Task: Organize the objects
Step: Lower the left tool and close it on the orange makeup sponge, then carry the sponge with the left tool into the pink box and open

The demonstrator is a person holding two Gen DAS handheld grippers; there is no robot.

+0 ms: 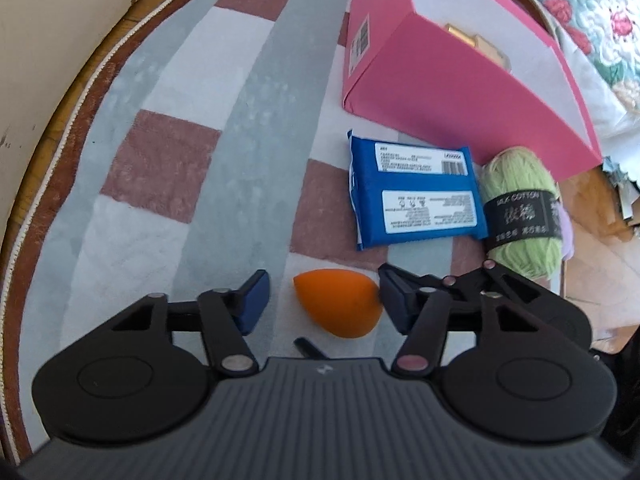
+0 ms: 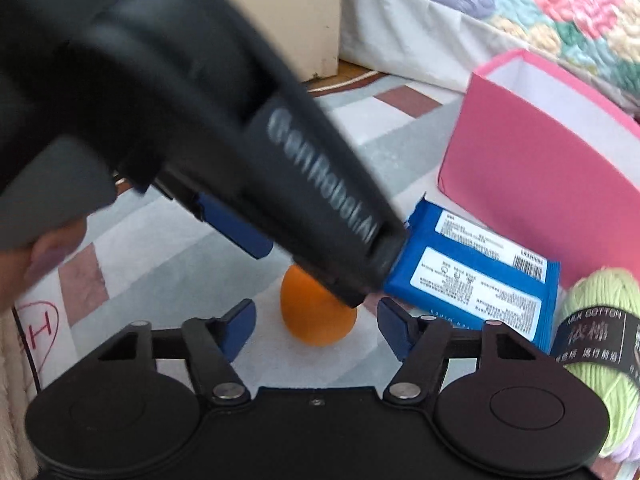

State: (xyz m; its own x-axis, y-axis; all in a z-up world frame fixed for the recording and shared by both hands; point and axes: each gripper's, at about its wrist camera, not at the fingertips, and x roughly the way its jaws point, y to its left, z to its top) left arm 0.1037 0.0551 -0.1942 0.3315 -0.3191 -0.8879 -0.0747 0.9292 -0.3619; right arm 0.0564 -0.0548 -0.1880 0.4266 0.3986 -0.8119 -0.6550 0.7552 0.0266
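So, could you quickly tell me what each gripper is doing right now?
Left gripper: open around the orange sponge; one pad touches it, not clamped.
Right gripper: open, holding nothing, sponge just ahead.

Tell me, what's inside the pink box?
Looking into the pink box, you can see its white inside wall and a small gold-coloured thing poking up. The pink front wall covers the bottom, so anything lying deeper cannot be seen.
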